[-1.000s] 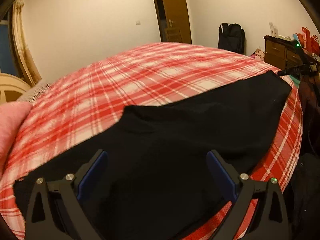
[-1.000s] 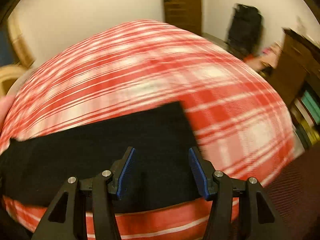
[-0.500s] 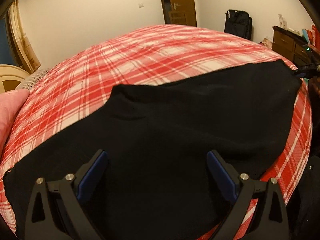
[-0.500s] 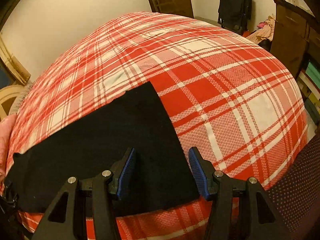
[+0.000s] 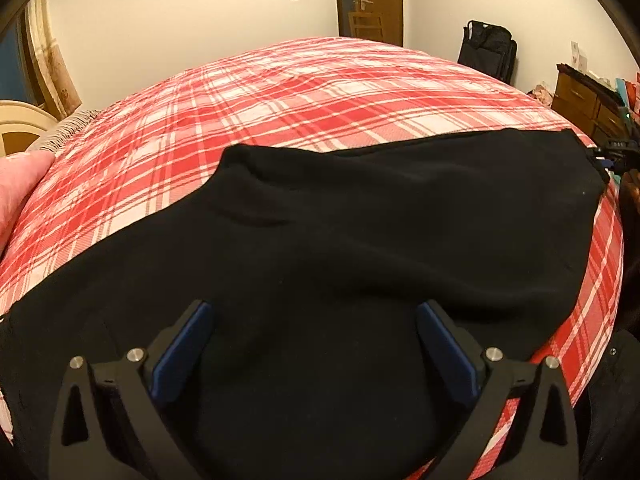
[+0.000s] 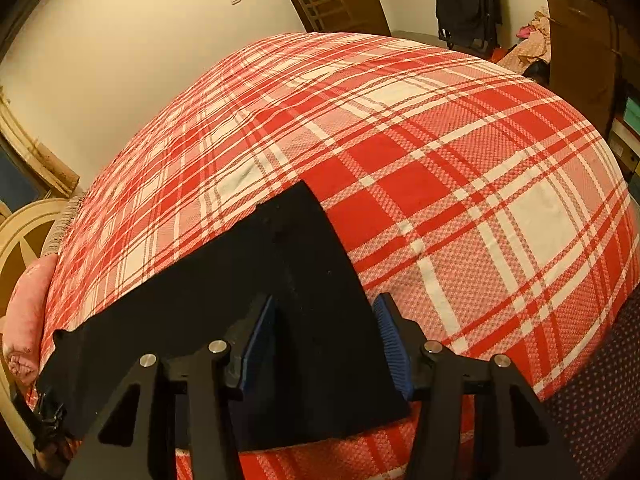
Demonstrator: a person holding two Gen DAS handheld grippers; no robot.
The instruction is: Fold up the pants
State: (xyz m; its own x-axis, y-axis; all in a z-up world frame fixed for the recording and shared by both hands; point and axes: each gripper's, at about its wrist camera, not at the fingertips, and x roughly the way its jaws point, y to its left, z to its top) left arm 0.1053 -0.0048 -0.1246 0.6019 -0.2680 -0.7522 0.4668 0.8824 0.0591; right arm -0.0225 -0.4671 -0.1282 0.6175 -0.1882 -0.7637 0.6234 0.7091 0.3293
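The left gripper (image 5: 312,344) hangs low over the near part of the black pants (image 5: 360,240), its blue-padded fingers (image 5: 180,352) spread wide apart with nothing between them, pointing toward the far side of the bed. The right gripper (image 6: 326,340) is likewise released, its fingers (image 6: 394,344) straddling the near right corner of the pants (image 6: 240,300), where the cloth ends in a straight hem; whether the pads touch the fabric cannot be told. The pants lie spread flat along the near edge of the red-and-white plaid bedspread (image 5: 320,92), running left to right. A pink pillow (image 5: 16,188) sits at the left, a wooden door (image 5: 370,0) stands in the far wall, a black bag (image 5: 486,54) leans beside it, and a wooden dresser (image 5: 582,100) stands at the right. No writing or labels can be read.
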